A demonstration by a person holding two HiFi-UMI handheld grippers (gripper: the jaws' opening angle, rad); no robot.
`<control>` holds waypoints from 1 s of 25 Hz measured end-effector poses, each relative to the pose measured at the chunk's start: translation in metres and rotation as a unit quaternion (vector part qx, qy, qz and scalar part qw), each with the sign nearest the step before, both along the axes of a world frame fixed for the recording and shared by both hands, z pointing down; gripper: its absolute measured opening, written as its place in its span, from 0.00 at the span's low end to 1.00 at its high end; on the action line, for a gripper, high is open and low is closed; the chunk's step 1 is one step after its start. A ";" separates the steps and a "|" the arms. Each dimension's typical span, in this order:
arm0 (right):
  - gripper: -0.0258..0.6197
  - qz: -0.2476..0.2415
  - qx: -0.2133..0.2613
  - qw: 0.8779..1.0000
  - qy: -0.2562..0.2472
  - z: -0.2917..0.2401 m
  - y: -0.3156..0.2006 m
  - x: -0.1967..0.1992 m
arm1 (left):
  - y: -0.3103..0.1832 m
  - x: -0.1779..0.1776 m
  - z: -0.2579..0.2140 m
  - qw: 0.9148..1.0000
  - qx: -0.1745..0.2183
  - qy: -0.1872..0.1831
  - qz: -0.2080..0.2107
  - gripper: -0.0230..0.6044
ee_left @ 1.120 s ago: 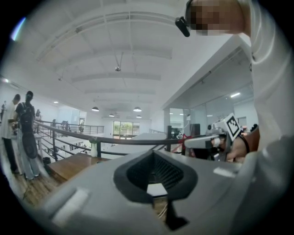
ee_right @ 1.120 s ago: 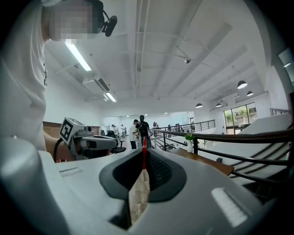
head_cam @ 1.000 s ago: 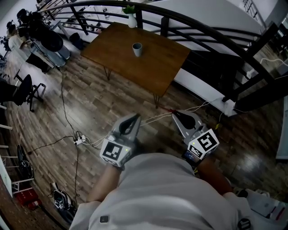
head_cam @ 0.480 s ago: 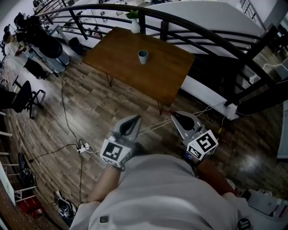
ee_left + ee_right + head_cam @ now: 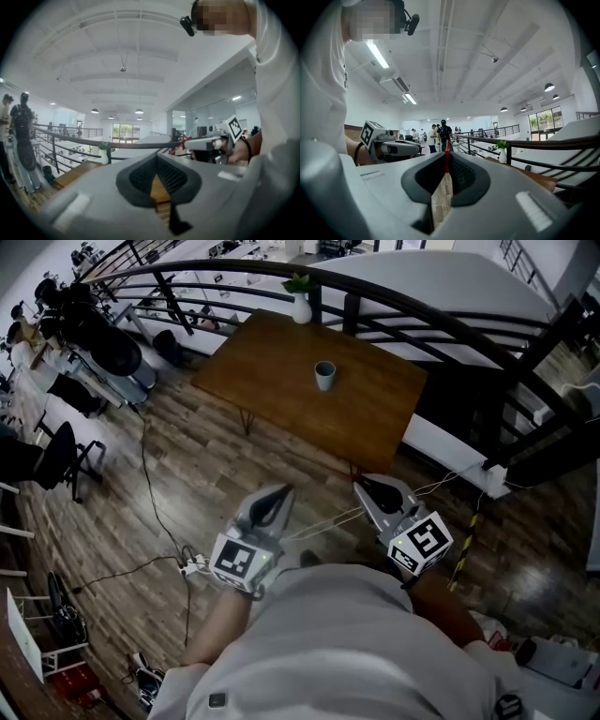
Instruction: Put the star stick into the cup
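Observation:
A small pale cup [image 5: 324, 374] stands near the middle of a brown wooden table [image 5: 272, 371] far ahead of me. Both grippers are held close to my body, well short of the table. My right gripper [image 5: 363, 487] [image 5: 447, 158] is shut, and a thin red stick [image 5: 447, 161] is pinched edge-on between its tips; its star end is hidden. My left gripper [image 5: 274, 495] [image 5: 157, 158] is shut with nothing in it. Neither gripper view shows the cup.
A white vase with a plant [image 5: 300, 304] stands at the table's far edge. A dark curved railing [image 5: 441, 310] runs behind the table. Cables and a power strip [image 5: 192, 563] lie on the wood floor. Chairs and people [image 5: 66, 324] are at the far left.
The table and cup have slid right and down in the head view as I move and turn. Both grippers keep the same posture and stay shut.

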State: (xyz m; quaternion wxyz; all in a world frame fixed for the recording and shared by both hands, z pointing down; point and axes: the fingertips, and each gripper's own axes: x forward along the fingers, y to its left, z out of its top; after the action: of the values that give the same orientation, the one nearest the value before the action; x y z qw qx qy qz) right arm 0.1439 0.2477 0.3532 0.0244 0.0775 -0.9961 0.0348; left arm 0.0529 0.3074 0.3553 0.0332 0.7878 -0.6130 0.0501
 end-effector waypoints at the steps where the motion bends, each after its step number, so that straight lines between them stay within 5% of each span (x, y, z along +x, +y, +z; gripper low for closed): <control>1: 0.08 0.000 0.003 1.000 0.002 0.001 0.002 -0.007 | 0.001 -0.008 0.000 1.000 0.000 0.000 -0.001 0.04; 17: 0.08 -0.031 0.009 0.999 0.013 0.004 -0.020 -0.076 | -0.004 -0.080 0.009 0.999 -0.013 0.020 -0.042 0.04; 25: 0.08 -0.043 0.001 0.999 0.010 0.013 -0.066 -0.094 | -0.047 -0.097 0.018 0.998 -0.023 0.024 -0.059 0.04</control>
State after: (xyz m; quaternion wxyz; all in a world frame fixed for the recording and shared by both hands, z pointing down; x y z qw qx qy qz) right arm 0.0504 0.1812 0.3658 0.0356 0.0347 -0.9983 0.0315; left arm -0.0445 0.2603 0.3737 0.0686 0.7501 -0.6564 0.0429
